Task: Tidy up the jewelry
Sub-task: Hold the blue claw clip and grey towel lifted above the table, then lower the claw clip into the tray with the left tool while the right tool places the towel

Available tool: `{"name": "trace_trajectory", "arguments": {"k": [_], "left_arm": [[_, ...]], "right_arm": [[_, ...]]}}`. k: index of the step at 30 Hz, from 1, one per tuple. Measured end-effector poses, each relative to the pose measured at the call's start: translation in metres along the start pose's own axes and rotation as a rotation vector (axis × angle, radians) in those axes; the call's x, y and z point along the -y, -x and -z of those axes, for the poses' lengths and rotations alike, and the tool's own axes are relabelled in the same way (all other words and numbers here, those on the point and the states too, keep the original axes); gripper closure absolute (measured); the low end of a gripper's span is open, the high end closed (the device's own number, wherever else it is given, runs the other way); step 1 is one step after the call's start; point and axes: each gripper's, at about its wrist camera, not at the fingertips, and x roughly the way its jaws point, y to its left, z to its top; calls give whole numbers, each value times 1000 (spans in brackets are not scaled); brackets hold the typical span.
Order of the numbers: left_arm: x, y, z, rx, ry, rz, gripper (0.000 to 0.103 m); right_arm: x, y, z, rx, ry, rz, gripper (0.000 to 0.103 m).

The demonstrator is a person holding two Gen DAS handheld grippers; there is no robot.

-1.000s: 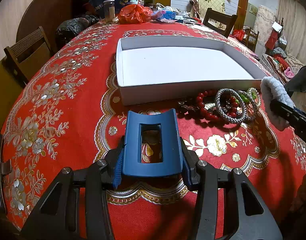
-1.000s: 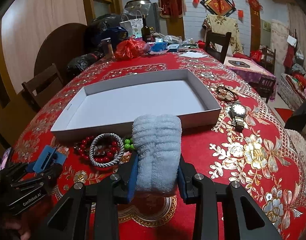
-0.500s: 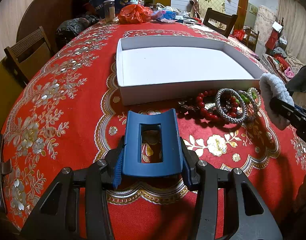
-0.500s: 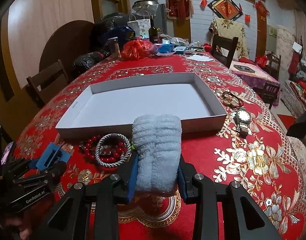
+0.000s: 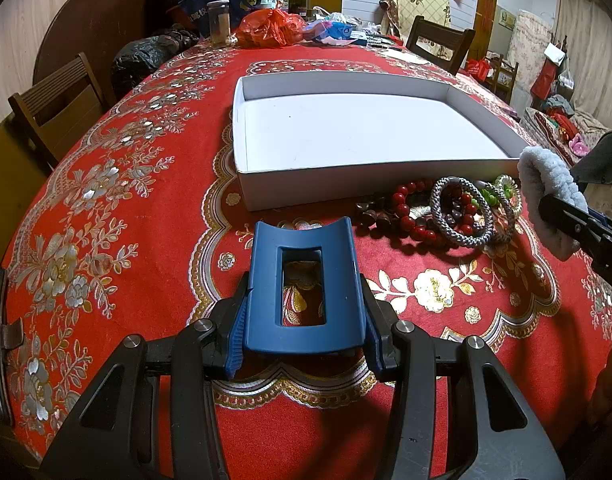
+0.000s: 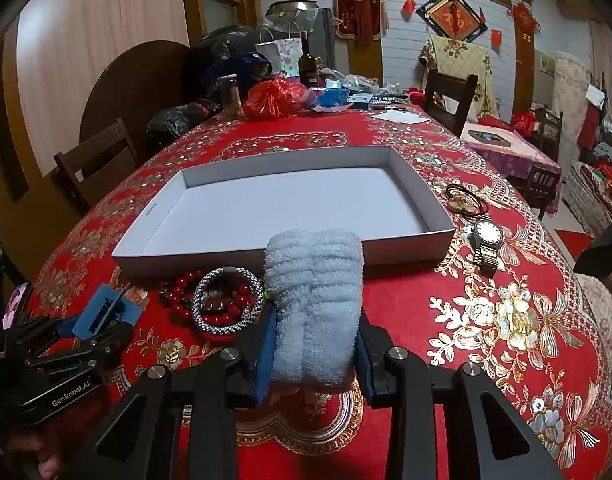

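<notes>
Your left gripper (image 5: 303, 300) is clamping a blue hair claw clip (image 5: 303, 280) by its sides, holding it above the red floral tablecloth (image 5: 125, 240). Your right gripper (image 6: 314, 344) is squeezing a pale blue fluffy hair band (image 6: 314, 300), its pads pressing into the plush from both flanks.

Just beyond both tools, a heap of bracelets is lying against the near wall of the white shallow box (image 5: 346, 184): a silver braided bangle (image 5: 460, 210) is resting over a red bead bracelet (image 5: 406, 216), with dark brown beads (image 5: 372, 214) to one side and green beads (image 5: 490, 197) behind. The box itself is sitting empty.

The right wrist view is showing what the left one is missing: a wristwatch (image 6: 486, 242) lying just beside the box's right corner, and past it a dark cord necklace with a pendant (image 6: 464, 200). It is also catching your left gripper from the side at lower left. The left wrist view, in turn, is showing the green beads in full, which the fluffy band is mostly hiding from the right camera.
</notes>
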Motion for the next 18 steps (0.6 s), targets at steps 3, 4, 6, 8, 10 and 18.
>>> {"name": "trace_trajectory", "arguments": {"k": [3,4,6,8,10,18], "left_arm": [[0,0,0,0,0,-1,57],[0,0,0,0,0,0,57],[0,0,0,0,0,0,57],[0,0,0,0,0,0,57],[0,0,0,0,0,0,57],[0,0,1,1,0,0,57]], "right_arm": [[0,0,0,-2,-1,2,70],[0,0,-1,-3,-1,2,70],[0,-1,-1,-4,-2,2,70],[0,-1,-1,-4,-1,1,70],[0,-1,-1,-4,0,1,70],[0,-1,-1,-4,1,2,70]]}}
